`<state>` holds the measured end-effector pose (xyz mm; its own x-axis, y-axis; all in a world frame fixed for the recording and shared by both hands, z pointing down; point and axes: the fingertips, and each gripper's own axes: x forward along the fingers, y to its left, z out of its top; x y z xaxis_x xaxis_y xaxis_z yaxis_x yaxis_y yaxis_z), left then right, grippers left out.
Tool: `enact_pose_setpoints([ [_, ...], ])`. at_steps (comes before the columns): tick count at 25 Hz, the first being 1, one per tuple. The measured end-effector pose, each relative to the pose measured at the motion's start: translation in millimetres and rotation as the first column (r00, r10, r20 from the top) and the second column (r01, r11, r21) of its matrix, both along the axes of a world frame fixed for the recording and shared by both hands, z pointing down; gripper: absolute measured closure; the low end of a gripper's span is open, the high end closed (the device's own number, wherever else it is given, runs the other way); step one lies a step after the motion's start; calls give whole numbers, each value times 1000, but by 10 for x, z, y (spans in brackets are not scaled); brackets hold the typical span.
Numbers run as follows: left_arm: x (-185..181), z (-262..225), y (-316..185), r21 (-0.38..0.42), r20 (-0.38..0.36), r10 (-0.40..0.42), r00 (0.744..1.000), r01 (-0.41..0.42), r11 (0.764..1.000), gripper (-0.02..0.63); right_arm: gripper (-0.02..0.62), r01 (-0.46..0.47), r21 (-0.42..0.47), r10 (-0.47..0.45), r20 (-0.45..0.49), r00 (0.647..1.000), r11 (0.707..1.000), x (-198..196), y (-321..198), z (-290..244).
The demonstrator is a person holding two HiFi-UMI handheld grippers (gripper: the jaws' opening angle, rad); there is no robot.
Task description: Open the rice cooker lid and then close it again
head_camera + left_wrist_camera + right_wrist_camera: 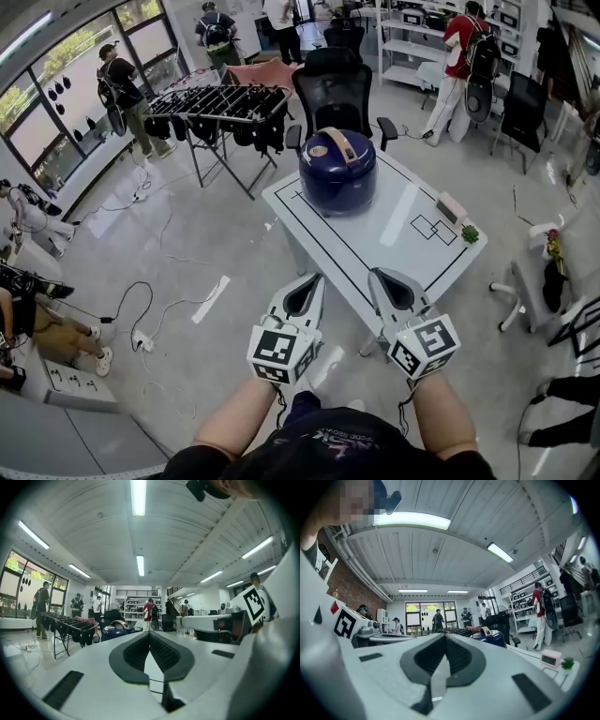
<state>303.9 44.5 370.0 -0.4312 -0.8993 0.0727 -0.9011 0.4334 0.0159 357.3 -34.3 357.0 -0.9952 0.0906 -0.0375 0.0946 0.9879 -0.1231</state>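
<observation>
Well, the left gripper (315,279) is hovering short of the worktop (394,225), jaws pressed together, empty; the blue rice cooker (337,171) is sitting on it, lid down; the right gripper (377,274) is hovering alongside, jaws likewise closed.

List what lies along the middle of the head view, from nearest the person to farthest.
left gripper and right gripper, side by side → white table → blue rice cooker → black office chair
</observation>
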Motion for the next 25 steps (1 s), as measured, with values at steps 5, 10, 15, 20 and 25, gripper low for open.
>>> enact_pose_setpoints([
  [5,-325,62,77,4,-24,2,1000,-2,1000,603,594,-11,-13,11,-21,1000,1000,-303,46,55],
  [10,-667,99,158,7,-43,10,999,-10,1000,603,594,-22,-22,21,-39,999,1000,-640,122,90],
  [15,-1063,79,232,14,-45,28,999,-27,1000,601,594,-34,-22,33,-47,998,999,-1036,209,74],
  [20,-1464,73,328,23,-40,46,998,-46,999,601,594,-47,-16,47,-46,998,999,-1437,303,74],
  [25,-1850,72,504,19,-36,65,997,-65,998,601,594,-62,-13,61,-44,997,998,-1821,475,55],
])
